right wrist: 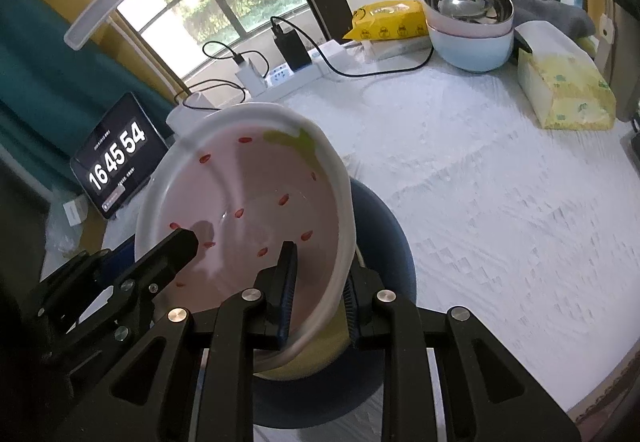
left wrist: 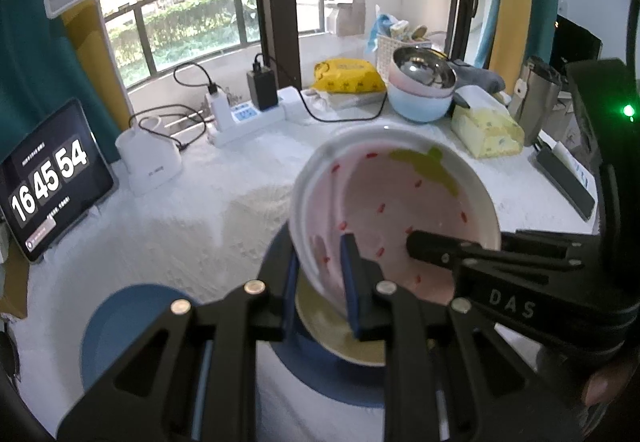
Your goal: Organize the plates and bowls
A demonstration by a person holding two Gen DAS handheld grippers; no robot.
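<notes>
A pink strawberry-pattern plate with a white rim hangs tilted above the table, held from both sides. My left gripper is shut on its left rim, one finger inside the plate and one under it. My right gripper is shut on the opposite rim in the same way. Directly below lies a yellowish plate on a dark blue plate. A second blue plate lies to the left. At the back, a steel bowl is nested in pink and light blue bowls.
A tablet showing a clock leans at the left. A white lamp base, a power strip with chargers, a yellow wipes pack and a tissue pack line the back and right of the white-covered table.
</notes>
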